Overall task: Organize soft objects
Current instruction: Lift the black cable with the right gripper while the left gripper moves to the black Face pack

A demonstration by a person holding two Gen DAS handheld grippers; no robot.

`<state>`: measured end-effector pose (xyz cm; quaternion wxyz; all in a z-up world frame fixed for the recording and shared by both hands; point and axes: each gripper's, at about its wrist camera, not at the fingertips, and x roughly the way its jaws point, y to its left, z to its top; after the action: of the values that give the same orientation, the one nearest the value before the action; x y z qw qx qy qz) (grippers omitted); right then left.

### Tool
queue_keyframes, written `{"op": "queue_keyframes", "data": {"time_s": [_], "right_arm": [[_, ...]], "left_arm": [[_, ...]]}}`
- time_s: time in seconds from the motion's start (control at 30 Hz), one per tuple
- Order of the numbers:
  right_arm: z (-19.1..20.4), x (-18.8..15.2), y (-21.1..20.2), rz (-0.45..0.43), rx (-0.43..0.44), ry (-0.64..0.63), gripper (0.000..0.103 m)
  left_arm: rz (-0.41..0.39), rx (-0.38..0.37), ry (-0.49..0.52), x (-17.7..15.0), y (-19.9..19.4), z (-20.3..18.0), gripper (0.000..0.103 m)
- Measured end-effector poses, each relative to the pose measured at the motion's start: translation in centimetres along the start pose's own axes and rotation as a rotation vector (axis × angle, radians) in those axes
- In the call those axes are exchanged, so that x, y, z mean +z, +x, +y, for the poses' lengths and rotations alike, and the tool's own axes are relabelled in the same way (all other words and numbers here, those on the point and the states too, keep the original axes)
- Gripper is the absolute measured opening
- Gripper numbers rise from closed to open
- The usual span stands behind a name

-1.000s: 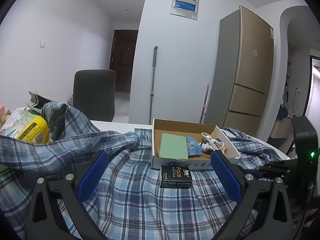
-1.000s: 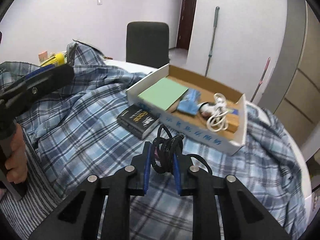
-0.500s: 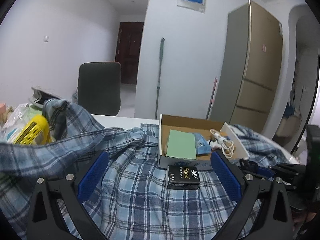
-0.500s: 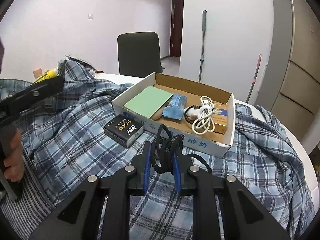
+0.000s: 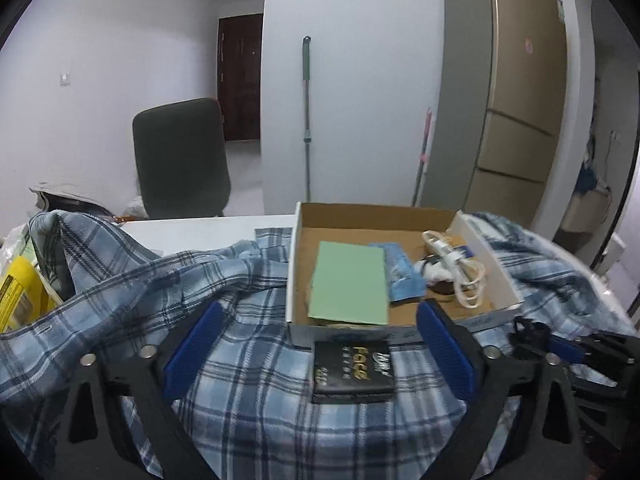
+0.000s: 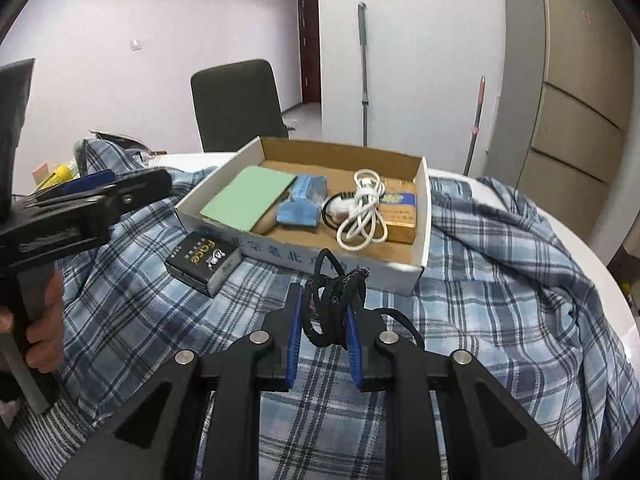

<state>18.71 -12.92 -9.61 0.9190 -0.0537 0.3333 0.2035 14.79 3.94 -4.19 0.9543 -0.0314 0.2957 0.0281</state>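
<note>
A home, tall fridge [image 5: 516, 92], mop [image 5: 306, 120] against the wall, chair [image 5: 180, 160], shirt-covered round table [image 6: 560, 216]

shirt [image 6: 500, 280]: soft plaid cloth | box [image 6: 422, 216]: matt cardboard | cable [image 6: 360, 216]: glossy plastic

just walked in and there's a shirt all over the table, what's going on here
A person holds a claw in each hand over a blue plaid shirt spread on the table. The right claw is shut on a bundle of black cord just short of the cardboard box. The left claw is open, its jaws just closing, with a black "Face" box between them, untouched.
</note>
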Motion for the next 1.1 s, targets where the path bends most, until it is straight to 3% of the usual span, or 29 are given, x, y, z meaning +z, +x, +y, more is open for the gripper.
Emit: {"op": "queue_keyframes", "data": {"time_s": [0.4,0.53,1.1], "right_arm": [[-0.4,-0.1,0.9,0.039,-0.01,0.021,0.019],[-0.5,-0.1,1.0,0.047,-0.009,0.025,0.019],[-0.5,-0.2,1.3,0.058,-0.006,0.024,0.019]], "left_arm": [[0.23,-0.118,-0.031,-1.7,4.9,0.3,0.091],[0.279,-0.136,0.003,-2.1,5.9,-0.5,0.083],[0.336,-0.144,0.036,-2.7,7.2,-1.6,0.081]]}}
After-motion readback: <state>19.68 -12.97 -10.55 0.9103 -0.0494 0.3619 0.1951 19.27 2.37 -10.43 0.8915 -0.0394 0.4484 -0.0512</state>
